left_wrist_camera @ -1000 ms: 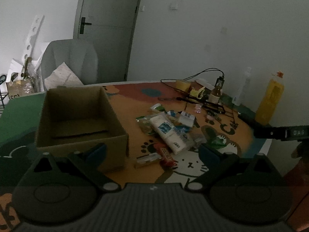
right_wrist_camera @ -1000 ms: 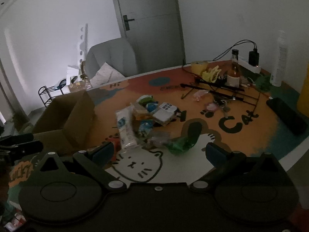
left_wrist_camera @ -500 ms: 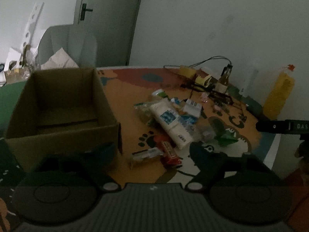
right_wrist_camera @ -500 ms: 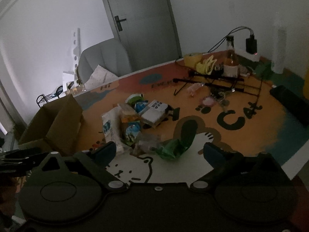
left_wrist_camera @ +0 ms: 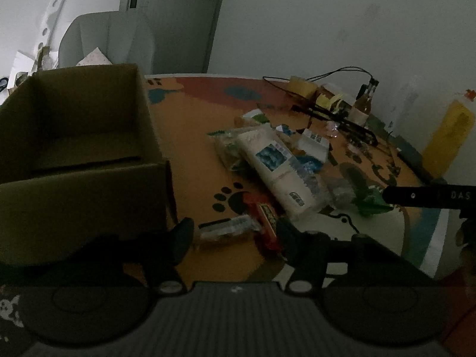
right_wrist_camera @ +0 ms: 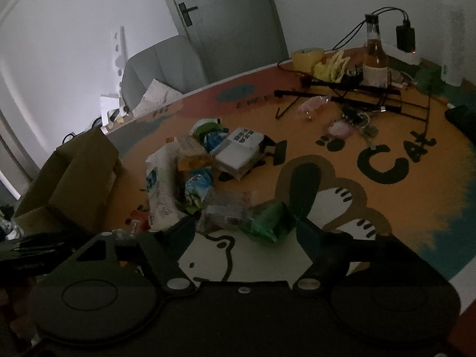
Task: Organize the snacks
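A pile of snack packets lies on the cat-print mat (left_wrist_camera: pixel 190 136). In the left wrist view a long white packet (left_wrist_camera: pixel 275 166) leads the pile, with a red bar (left_wrist_camera: pixel 266 223) and a clear packet (left_wrist_camera: pixel 227 229) nearest. My left gripper (left_wrist_camera: pixel 233 233) is open, its fingers either side of those two. An open, empty cardboard box (left_wrist_camera: pixel 74 148) stands left of it. In the right wrist view my right gripper (right_wrist_camera: pixel 245 232) is open just before a green packet (right_wrist_camera: pixel 272 223) and a clear packet (right_wrist_camera: pixel 227 212). The box (right_wrist_camera: pixel 74 178) is at the left there.
A glass bottle (right_wrist_camera: pixel 375 56), black rods and cables (right_wrist_camera: pixel 342 95), a yellow tape roll (right_wrist_camera: pixel 306 56) and a charger crowd the far right of the table. A yellow bottle (left_wrist_camera: pixel 449 136) stands at the right edge. A grey chair (left_wrist_camera: pixel 107 41) is behind the box.
Both grippers have moved forward and down toward the snack pile. The left one now straddles the red bar and clear packet. The right one has closed in on the green packet.
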The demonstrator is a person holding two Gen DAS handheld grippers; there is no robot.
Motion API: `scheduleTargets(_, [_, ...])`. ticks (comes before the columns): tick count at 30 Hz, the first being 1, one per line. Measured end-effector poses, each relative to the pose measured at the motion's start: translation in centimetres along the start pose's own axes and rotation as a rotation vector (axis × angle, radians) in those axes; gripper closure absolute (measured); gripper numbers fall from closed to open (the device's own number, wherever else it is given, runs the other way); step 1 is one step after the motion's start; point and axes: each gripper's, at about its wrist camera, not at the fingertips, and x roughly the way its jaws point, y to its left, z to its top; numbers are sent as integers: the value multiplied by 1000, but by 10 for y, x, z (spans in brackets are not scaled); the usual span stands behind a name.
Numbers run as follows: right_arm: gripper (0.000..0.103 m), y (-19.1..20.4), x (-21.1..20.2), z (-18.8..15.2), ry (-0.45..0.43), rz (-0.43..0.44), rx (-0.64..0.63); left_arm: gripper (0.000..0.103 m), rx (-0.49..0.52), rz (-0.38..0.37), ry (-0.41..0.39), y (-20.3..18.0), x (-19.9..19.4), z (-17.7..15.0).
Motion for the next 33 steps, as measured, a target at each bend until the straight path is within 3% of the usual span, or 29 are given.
scheduleTargets(16, [31, -19, 38, 8, 62, -52, 42, 45, -20, 60, 6, 1, 32, -1])
scheduleTargets(21, [32, -16, 44, 10, 78, -53, -1, 45, 6, 83, -5, -5, 37, -4])
scheduleTargets(24, [43, -18, 46, 15, 89, -46, -6, 46, 12, 83, -8, -7, 38, -4])
scheduleTargets(25, [55, -19, 46, 17, 93, -46, -9, 46, 11, 77, -10, -7, 38, -4])
scheduleTargets(26, [60, -19, 46, 18, 97, -47, -13, 47, 11, 67, -12, -7, 38, -4])
scheduleTargets(31, [68, -21, 44, 17, 89, -29, -17, 78, 14, 46, -11, -11, 38, -5])
scheduleTargets(33, [69, -21, 42, 15, 82, -24, -11, 86, 4, 37, -6, -11, 38, -5])
